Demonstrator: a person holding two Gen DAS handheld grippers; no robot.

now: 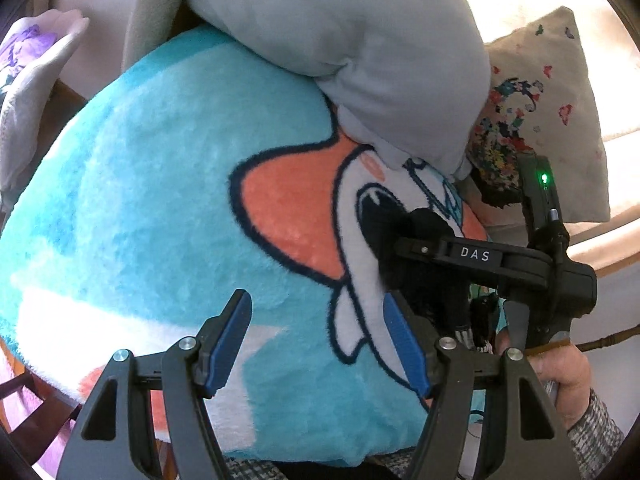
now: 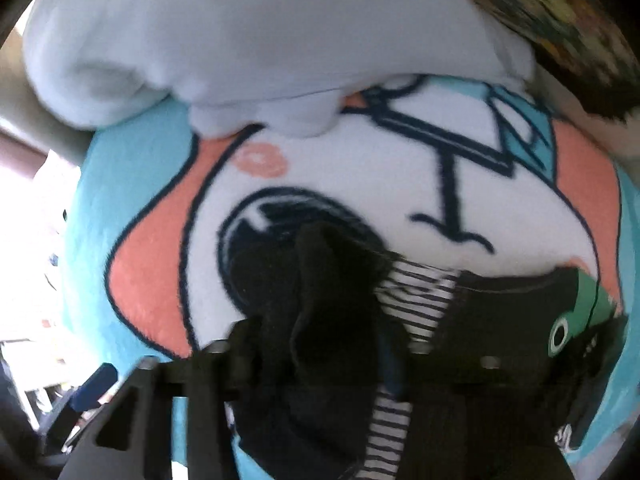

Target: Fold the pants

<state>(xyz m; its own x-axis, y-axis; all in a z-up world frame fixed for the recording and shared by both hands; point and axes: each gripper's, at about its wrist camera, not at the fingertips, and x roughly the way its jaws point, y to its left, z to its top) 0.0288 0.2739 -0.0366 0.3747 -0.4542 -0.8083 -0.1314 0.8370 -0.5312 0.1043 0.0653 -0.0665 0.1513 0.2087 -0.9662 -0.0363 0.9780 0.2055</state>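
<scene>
Turquoise plush blanket (image 1: 140,200), left gripper (image 1: 316,344) open and empty, right gripper (image 2: 320,344) clamping black pants (image 2: 320,280).

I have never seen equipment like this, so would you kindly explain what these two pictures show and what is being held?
There is no robot here: a person holds a two-finger gripper in each hand, each with a fisheye camera looking along its fingers.

The left wrist view shows the left gripper, its blue-padded jaws apart with nothing between them. Further right is the right gripper, seen from outside, and the hand that holds it.

The right wrist view looks down the right gripper, which is closed on bunched black pants with a striped lining and a green patch.

Beneath lies a turquoise plush blanket with a cartoon print. A pale grey cushion rests on its far edge, and a floral pillow lies beyond.
</scene>
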